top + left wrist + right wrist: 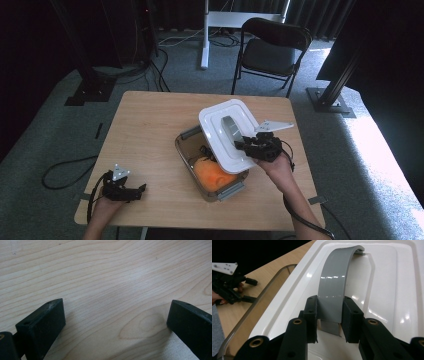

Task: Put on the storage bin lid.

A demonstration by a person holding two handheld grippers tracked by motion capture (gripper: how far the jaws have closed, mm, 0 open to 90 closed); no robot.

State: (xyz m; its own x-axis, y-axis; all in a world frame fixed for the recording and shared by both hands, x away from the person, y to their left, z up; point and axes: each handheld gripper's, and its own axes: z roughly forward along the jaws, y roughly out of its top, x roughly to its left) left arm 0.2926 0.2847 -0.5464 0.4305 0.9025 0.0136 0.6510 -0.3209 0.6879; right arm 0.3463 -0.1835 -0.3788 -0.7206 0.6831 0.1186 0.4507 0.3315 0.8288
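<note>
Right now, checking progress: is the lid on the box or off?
Off. The right gripper holds the lid by its grey handle, tilted above the box.

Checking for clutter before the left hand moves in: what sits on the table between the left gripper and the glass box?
Only bare wood: the high view shows bare table from the left gripper to the box.

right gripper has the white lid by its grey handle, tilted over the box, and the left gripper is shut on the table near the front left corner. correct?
One thing is off: the left gripper is open, not shut. The left gripper view shows its jaws wide apart over bare table. The rest holds: the right gripper clamps the grey handle of the white lid, tilted over the box.
</note>
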